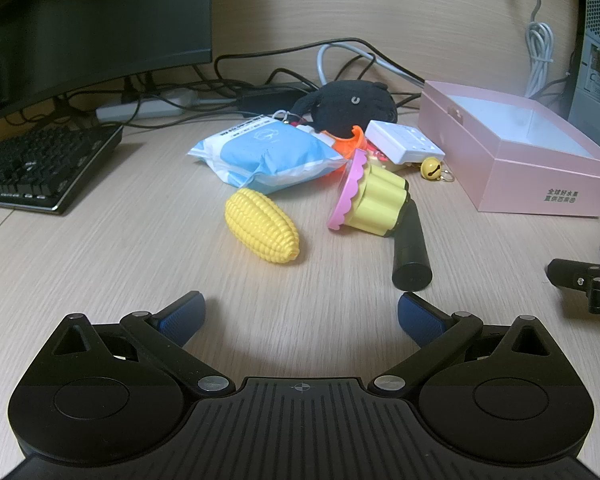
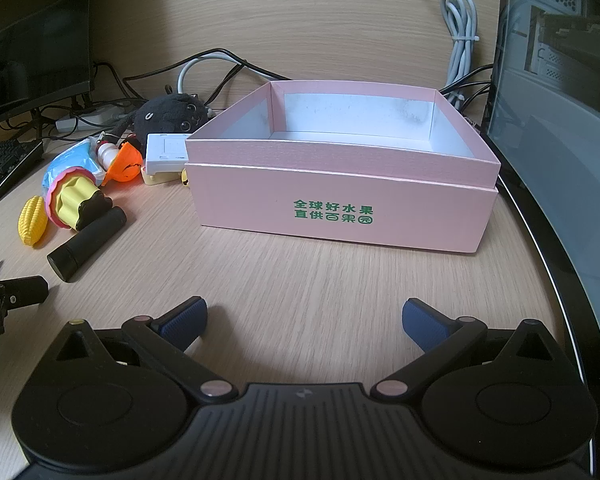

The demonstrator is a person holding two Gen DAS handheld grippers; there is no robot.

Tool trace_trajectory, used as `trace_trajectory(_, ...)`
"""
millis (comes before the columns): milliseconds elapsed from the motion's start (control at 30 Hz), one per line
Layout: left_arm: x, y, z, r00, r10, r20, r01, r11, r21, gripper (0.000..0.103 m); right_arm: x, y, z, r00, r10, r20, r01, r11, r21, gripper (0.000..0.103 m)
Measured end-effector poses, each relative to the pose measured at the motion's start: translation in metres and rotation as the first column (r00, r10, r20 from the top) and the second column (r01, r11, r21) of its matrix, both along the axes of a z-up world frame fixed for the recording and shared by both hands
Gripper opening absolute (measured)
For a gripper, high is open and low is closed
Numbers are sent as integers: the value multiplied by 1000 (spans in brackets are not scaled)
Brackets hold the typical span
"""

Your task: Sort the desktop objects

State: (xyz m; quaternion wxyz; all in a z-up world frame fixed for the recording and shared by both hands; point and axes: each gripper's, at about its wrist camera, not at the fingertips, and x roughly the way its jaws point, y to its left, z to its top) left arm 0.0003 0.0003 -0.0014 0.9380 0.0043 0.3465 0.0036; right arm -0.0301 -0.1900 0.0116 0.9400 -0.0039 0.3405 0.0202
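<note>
**Left wrist view and right wrist view: sorting not yet begun**

Left wrist view: the left gripper (image 1: 302,312) hovers over bare bench (image 1: 100,264), jaws spread wide with nothing between them. Beyond it lies the unsorted pile: a yellow toy corn (image 1: 262,226) nearest, a toy cupcake (image 1: 370,196) to its right, a black cylinder (image 1: 410,252) touching the cupcake, and farther off a blue packet (image 1: 266,152), a black plush toy (image 1: 350,106), a white switch plate (image 1: 404,140) and a small bell (image 1: 431,168). The pink box (image 1: 540,180) stands at the right.

Right wrist view: the right gripper (image 2: 304,318) faces the pink box (image 2: 340,200), jaws likewise spread and empty. The visible part of the box interior holds nothing. The pile lies to the left of the box.

Judgement: no item has been placed; all items remain to be sorted.
</note>
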Motion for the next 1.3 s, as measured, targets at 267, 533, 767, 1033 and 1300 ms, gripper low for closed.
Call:
trace_trajectory(267,0,0,0,1000,0,0,0,1000,0,103,0,0,0,1000,0,0,0,1000,0,103)
trace_trajectory(533,0,1,0,1000,1,-1,-1,1000,1,103,1,2,-1,1000,-12,0,12,1000,1,103)
trace_trajectory(767,-7,-1,2,1000,6,-9,-6,1000,3,103,3,1,0,1000,-29,0,29,1000,2,103)
trace_trajectory(1033,-25,-3,3,999,-42,-12,42,999,1,103,-16,17,3,998,-46,-37,46,999,2,103)
trace_trajectory(1300,-25,-4,3,999,-32,-13,32,999,8,103,-27,26,3,998,-56,-34,56,998,-2,103)
